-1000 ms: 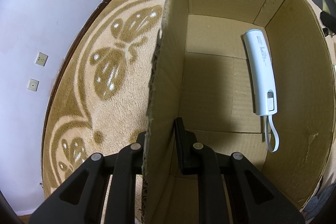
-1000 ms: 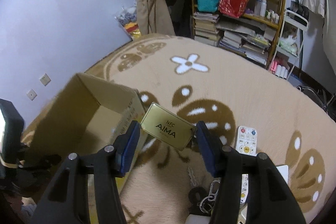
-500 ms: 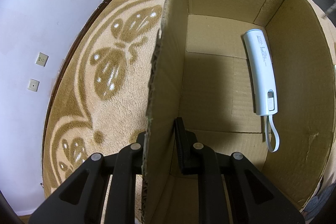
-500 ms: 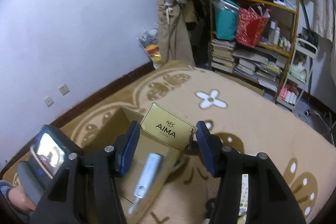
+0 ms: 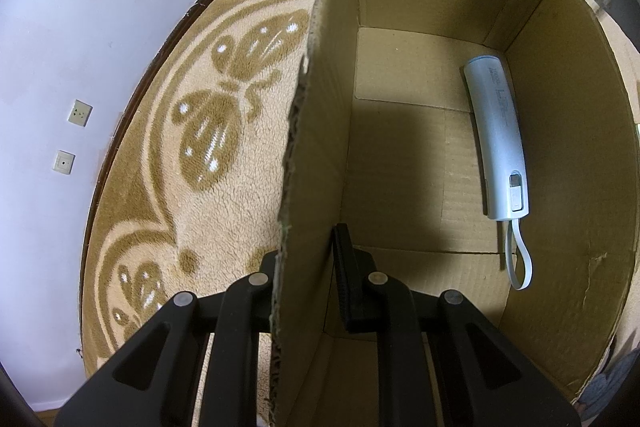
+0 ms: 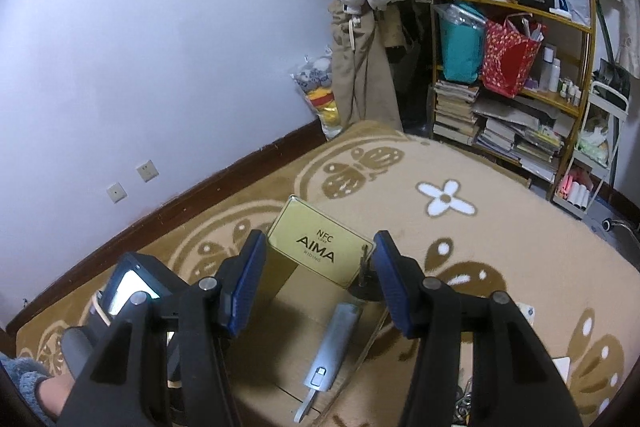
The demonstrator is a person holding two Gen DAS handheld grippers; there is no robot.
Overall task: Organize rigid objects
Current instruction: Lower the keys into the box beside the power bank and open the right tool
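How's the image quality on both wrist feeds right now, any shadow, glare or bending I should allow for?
Left wrist view: sharp, but fisheye bows the brown cardboard box walls; a dark shadow covers the floor's left half, the white power bank stays lit. Right wrist view: sharp and evenly lit, a soft sheen on the gold NFC AIMA card; the baseboard curves.

Dim indoor light, strong fisheye distortion

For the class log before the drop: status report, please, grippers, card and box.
Left gripper shut on cardboard box wall. Right gripper shut on gold card, above the box. White power bank lies inside along the right wall. Nothing in the way.
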